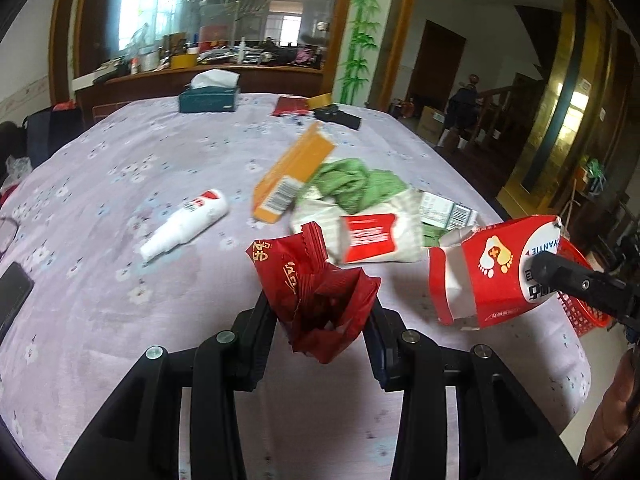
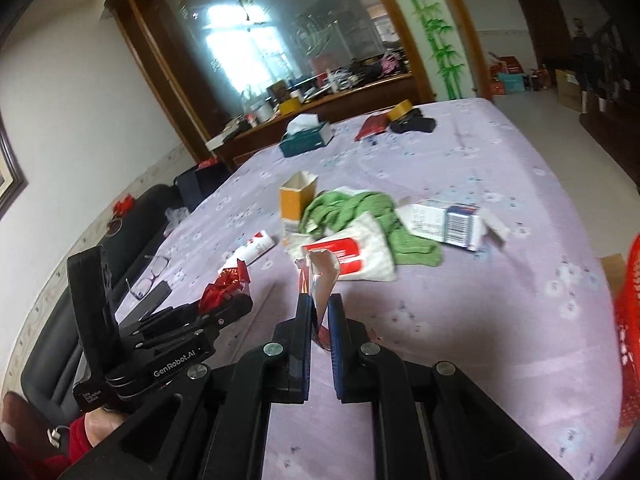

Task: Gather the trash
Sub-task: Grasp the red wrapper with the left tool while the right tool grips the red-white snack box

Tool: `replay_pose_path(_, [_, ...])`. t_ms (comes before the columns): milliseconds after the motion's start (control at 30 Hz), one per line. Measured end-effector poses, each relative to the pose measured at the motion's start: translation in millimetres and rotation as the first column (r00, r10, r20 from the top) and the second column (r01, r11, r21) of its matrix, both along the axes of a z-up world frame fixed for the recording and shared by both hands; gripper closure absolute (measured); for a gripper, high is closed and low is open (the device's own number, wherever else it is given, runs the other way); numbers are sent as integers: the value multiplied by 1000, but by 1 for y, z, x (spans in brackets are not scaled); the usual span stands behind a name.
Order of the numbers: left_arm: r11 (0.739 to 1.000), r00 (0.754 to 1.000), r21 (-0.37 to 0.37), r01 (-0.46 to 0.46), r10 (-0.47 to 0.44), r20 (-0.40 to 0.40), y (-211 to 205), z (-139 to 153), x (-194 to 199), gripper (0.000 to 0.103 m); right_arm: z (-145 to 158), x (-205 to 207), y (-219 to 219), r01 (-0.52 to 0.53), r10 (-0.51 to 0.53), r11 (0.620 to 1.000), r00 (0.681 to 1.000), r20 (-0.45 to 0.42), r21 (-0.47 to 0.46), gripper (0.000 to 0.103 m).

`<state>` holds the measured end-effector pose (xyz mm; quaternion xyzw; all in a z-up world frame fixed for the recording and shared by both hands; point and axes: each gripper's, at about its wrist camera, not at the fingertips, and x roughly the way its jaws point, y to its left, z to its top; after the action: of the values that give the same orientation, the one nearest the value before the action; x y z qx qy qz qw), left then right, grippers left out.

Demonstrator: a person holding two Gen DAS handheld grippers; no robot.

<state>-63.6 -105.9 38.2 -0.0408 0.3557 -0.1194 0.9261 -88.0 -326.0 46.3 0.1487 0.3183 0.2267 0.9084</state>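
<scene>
My left gripper (image 1: 320, 312) is shut on a crumpled dark red wrapper (image 1: 316, 280) and holds it above the table; it also shows in the right wrist view (image 2: 224, 292). My right gripper (image 2: 319, 304) is shut on a torn red and white carton (image 1: 492, 268), whose edge (image 2: 320, 276) sticks up between the fingers. A red basket (image 1: 580, 308) stands off the table's right edge, behind the carton. More trash lies mid-table: an orange box (image 1: 292, 176), a white and red packet (image 1: 368, 236) and a blue and white box (image 2: 448, 220).
A white spray bottle (image 1: 184, 224), a green cloth (image 1: 356, 184), a teal tissue box (image 1: 210, 96), a phone (image 1: 12, 296) and glasses (image 2: 150, 276) lie on the purple flowered tablecloth (image 1: 120, 160). A dark sofa (image 2: 52, 340) runs along the left.
</scene>
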Motion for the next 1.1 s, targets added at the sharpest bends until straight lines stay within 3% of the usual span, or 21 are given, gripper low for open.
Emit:
replay_pose_path(400, [998, 999, 27, 50, -50, 4, -27, 5, -7, 64, 4, -14, -36, 61, -61, 997, 998, 10, 47, 94])
replay_pose_path(1100, [998, 998, 35, 59, -59, 3, -31, 5, -11, 64, 7, -21, -40, 76, -76, 996, 997, 19, 37, 94])
